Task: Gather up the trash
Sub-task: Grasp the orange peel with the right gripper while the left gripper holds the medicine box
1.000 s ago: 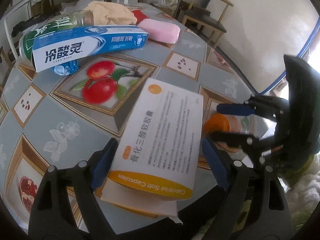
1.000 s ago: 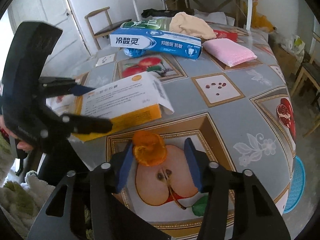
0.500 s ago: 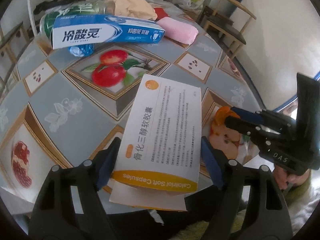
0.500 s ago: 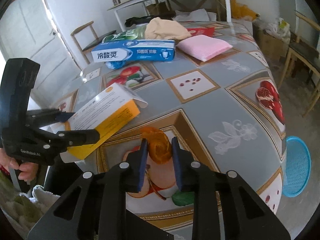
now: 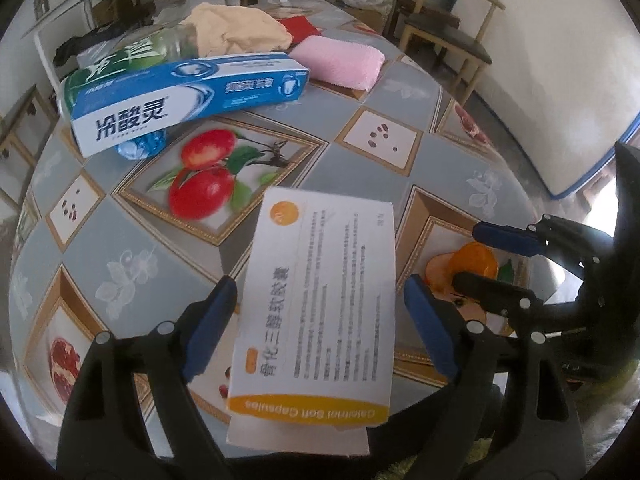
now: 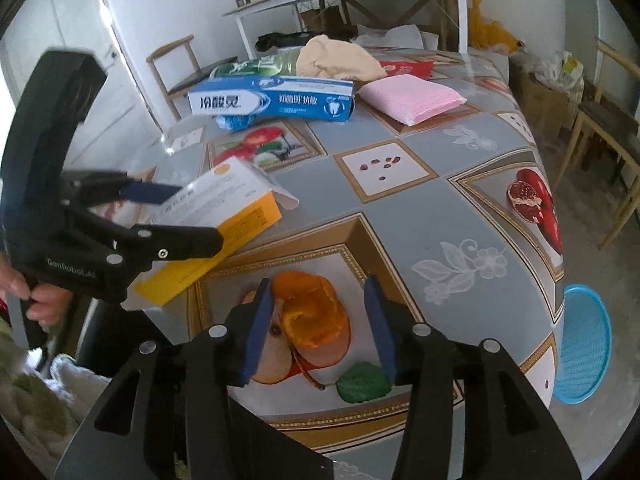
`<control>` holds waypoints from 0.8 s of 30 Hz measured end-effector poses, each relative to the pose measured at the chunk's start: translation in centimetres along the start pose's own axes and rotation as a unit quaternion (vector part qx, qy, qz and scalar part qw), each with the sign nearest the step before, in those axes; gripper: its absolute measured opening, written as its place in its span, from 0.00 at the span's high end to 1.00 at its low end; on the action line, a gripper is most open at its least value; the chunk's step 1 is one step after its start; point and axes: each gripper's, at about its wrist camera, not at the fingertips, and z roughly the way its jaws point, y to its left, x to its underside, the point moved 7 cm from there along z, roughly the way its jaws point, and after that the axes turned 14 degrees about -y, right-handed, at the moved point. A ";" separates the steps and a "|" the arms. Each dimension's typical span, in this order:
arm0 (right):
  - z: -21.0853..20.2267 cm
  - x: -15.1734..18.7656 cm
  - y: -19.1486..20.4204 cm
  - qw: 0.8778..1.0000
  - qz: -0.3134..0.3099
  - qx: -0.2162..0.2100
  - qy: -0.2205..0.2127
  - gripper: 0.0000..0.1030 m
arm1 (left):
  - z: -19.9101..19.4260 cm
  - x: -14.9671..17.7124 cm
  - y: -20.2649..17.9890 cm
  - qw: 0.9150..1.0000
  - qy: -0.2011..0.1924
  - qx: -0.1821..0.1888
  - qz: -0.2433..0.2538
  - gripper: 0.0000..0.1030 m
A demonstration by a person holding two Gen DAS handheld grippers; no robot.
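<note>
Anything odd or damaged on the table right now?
The capsule box has its end flap torn open and hangs past the table edge, between the left hand-held gripper fingers. An orange peel lies loose between the right hand-held gripper fingers.

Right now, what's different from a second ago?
The right gripper squeezed its fingers onto the orange peel half a second ago and has now opened them wide again, letting it go. The peel lies on the table between them. The capsule box stays between the left gripper fingers, and the toothpaste box has not moved.
</note>
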 end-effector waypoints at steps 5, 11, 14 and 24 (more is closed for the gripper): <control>0.1 0.2 0.4 1.000 -0.027 0.012 -0.003 0.55 | 0.7 0.4 -0.4 1.000 0.014 -0.008 0.010 0.21; 0.2 0.4 0.7 0.998 -0.057 0.022 -0.004 0.55 | 0.8 0.8 -0.1 0.999 0.020 -0.021 0.013 0.27; 0.0 0.4 0.7 0.998 -0.058 0.025 -0.007 0.56 | 0.7 0.9 0.0 0.999 0.018 -0.028 0.018 0.31; -0.3 0.4 0.2 0.998 -0.049 0.033 -0.013 0.71 | 0.4 1.0 0.0 0.999 0.009 -0.029 0.010 0.33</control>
